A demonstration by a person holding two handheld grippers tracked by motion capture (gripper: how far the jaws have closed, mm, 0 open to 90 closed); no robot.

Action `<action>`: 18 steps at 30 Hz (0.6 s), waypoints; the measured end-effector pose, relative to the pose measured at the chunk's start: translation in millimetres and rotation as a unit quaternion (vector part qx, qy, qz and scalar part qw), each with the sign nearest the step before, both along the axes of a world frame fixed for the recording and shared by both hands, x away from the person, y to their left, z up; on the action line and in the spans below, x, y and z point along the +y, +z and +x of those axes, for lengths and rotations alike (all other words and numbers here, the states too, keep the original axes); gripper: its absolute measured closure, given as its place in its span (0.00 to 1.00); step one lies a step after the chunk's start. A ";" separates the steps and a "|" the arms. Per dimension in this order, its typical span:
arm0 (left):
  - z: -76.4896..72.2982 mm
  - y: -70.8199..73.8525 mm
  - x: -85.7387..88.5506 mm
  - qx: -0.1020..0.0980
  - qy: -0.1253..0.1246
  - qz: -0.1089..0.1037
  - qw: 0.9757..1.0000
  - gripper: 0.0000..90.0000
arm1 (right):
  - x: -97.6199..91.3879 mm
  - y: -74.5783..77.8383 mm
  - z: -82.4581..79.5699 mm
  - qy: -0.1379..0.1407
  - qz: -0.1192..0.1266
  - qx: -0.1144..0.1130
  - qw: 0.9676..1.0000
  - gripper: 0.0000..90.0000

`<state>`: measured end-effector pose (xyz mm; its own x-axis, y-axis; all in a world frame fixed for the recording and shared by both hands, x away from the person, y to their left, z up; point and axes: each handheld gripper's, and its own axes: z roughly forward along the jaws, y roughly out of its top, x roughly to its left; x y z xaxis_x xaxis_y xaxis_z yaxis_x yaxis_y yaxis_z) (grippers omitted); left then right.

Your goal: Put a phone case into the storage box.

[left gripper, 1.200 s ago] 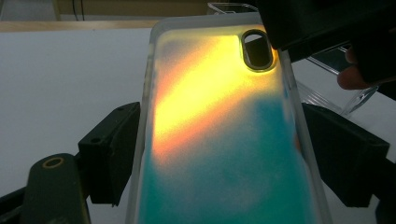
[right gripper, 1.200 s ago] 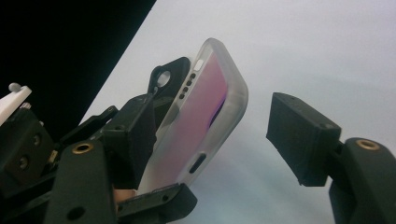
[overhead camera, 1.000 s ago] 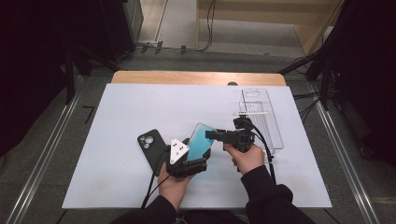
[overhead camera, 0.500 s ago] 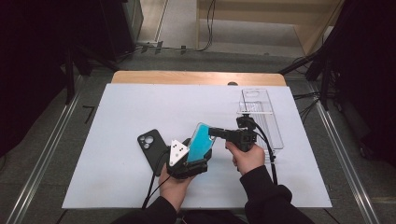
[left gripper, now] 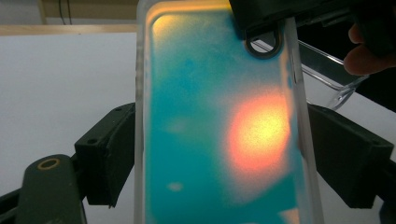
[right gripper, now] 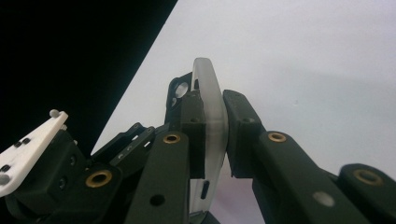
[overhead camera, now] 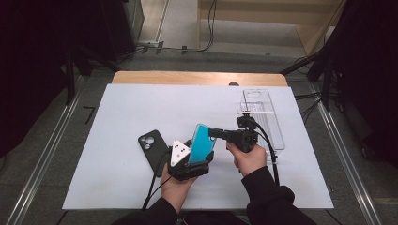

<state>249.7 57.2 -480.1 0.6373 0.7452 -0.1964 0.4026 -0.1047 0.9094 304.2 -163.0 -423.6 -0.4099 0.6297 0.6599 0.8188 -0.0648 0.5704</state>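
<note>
The teal, translucent-rimmed phone case (overhead camera: 202, 143) stands nearly upright above the white surface (overhead camera: 117, 122), clamped across its width by the left claw (overhead camera: 190, 165). In the left gripper view the two black pads (left gripper: 109, 154) press the case's long edges, which steadies it like a vice so the other hand can work on it. The right claw (overhead camera: 215, 132) comes in from the side, and its jaws have just been closing on the case's upper rim; in the right gripper view the frosted edge of the case (right gripper: 212, 116) sits pinched between both pads. My reading is that this two-point hold lets the person flex or peel that corner while the base stays fixed.

Just left of the left hand lies a black smartphone (overhead camera: 151, 146), face down with its camera lenses showing, probably the device this case belongs with. Well behind the right hand rests a clear rigid plastic case (overhead camera: 260, 115), flat on the surface. Neither blocks the claws, though the trailing black cables (overhead camera: 270, 145) run close to the clear case.
</note>
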 end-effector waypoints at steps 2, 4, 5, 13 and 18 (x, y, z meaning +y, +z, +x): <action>1.6 1.0 0.3 0.015 0.000 -0.005 1.000 0.15 | 0.1 0.8 -0.2 0.001 -0.007 -0.005 1.000 0.86; 3.5 2.8 -1.9 0.027 0.000 0.015 1.000 0.05 | 0.5 1.9 -0.7 0.003 -0.020 -0.007 1.000 0.86; 4.3 3.9 -2.5 0.031 -0.005 0.020 0.999 0.05 | 0.8 2.3 -1.0 0.004 -0.023 -0.010 1.000 0.86; 6.4 14.6 2.4 0.072 -0.023 0.015 0.997 0.06 | 1.2 7.9 -3.6 -0.004 -0.059 -0.040 0.997 0.86; 8.7 23.5 5.5 0.098 -0.044 0.027 0.994 0.08 | -0.7 11.0 -5.0 -0.011 -0.084 -0.063 0.994 0.86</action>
